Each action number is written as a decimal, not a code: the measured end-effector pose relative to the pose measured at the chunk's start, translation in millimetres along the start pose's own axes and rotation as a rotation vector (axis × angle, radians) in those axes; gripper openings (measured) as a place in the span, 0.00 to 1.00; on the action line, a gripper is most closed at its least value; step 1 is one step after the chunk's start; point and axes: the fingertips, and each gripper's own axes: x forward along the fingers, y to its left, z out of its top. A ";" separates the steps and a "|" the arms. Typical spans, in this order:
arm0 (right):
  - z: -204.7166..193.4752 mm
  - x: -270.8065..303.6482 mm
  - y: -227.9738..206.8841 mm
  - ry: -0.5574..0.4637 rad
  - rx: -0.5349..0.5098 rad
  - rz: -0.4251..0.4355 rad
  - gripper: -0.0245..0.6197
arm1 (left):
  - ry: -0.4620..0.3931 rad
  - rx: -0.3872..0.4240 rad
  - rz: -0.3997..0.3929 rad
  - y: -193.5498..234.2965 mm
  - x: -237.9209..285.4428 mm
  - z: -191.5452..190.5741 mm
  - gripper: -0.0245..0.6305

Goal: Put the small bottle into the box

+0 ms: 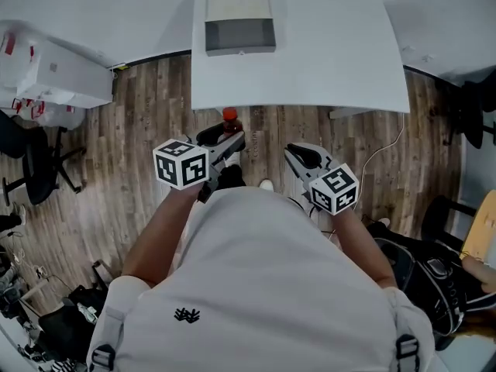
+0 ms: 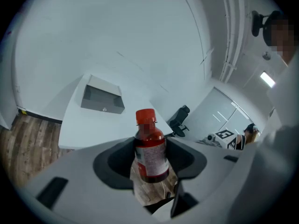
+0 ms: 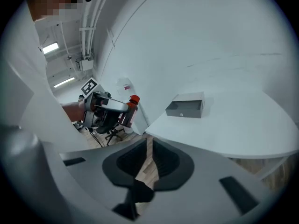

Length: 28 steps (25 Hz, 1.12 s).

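One small red-capped plastic bottle (image 2: pixel 150 152) stands clamped in the left gripper (image 1: pixel 230 139), short of the white desk's (image 1: pixel 341 60) near edge, presumably bound for the grey far-edge box (image 1: pixel 240 33); right gripper (image 3: pixel 149 158) closed, empty.

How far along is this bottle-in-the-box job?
Done: the small bottle is picked up, clamped in the left gripper. In hand: it hangs over the wooden floor, short of the white table. Left: reaching the box there and putting the bottle inside.
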 end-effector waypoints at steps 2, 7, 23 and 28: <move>16.3 15.8 -5.0 -0.007 0.000 -0.029 0.10 | 0.013 0.005 -0.023 16.9 4.2 14.6 0.36; 41.5 32.7 -24.3 -0.033 0.048 -0.094 0.09 | 0.061 0.023 -0.056 39.8 28.2 44.6 0.36; 99.7 40.0 -134.8 -0.035 0.008 -0.021 0.08 | 0.059 -0.097 0.084 116.8 144.7 144.1 0.36; 104.4 21.8 -187.2 -0.049 0.026 -0.030 0.08 | 0.089 -0.109 0.155 134.2 177.5 152.0 0.36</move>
